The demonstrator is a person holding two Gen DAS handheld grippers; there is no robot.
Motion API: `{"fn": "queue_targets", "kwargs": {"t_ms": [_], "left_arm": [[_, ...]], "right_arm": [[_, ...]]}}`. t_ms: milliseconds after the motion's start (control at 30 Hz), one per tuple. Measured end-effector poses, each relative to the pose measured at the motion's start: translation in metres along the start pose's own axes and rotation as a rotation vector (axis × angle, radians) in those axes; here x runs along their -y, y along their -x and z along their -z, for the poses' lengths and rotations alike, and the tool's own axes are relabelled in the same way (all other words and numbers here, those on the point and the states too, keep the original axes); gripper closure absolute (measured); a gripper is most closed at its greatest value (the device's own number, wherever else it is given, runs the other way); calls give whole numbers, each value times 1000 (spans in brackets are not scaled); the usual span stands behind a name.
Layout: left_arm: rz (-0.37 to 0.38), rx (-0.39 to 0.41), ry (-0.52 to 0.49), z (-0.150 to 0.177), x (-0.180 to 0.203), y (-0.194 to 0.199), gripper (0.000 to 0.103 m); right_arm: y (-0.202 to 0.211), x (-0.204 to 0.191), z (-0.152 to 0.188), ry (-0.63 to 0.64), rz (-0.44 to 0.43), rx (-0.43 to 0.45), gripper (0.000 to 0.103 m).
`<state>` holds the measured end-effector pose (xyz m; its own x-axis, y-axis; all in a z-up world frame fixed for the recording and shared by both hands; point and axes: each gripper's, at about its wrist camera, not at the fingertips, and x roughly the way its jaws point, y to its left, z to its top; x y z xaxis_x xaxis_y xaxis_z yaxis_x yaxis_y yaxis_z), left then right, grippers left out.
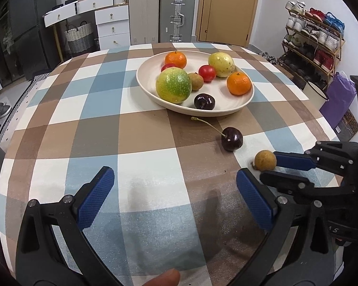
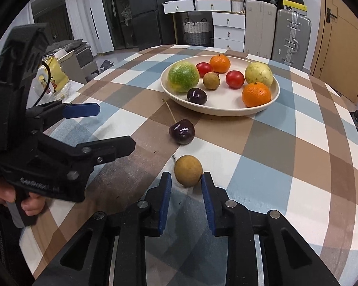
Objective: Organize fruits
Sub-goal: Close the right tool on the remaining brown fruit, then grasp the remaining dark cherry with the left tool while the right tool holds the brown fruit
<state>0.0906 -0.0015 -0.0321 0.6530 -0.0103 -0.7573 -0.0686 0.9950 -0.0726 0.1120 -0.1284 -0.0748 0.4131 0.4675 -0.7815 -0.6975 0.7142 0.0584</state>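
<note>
Checked cloth in brown, blue and white covers the table (image 2: 286, 157). On it a small brown longan (image 2: 188, 170) lies near the front edge, at the tips of the right gripper (image 2: 186, 178); its blue fingers (image 2: 206, 190) are apart, one finger touches the fruit, and it is not yet gripped. A dark cherry (image 2: 181, 131) with a stem lies just beyond, between the longan and the cream plate (image 2: 226, 110). This plate holds two oranges, two red fruits, two big green-yellow fruits, another longan and a cherry. The left gripper (image 1: 174, 190) is wide open above the cloth and holds nothing.
</note>
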Motion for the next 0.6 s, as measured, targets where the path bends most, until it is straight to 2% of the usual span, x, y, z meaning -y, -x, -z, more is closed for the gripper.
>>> {"fn": "queue_targets", "kwargs": {"t_ms": [333,600], "left_arm": [[-1,0,3,-8,2,-6,1],[-10,10,4,-17,3,-9,1]], "right_arm": [[-9,5,-10,11,-34,-3,78],[0,17,-13,-23,-28,55,79]]}}
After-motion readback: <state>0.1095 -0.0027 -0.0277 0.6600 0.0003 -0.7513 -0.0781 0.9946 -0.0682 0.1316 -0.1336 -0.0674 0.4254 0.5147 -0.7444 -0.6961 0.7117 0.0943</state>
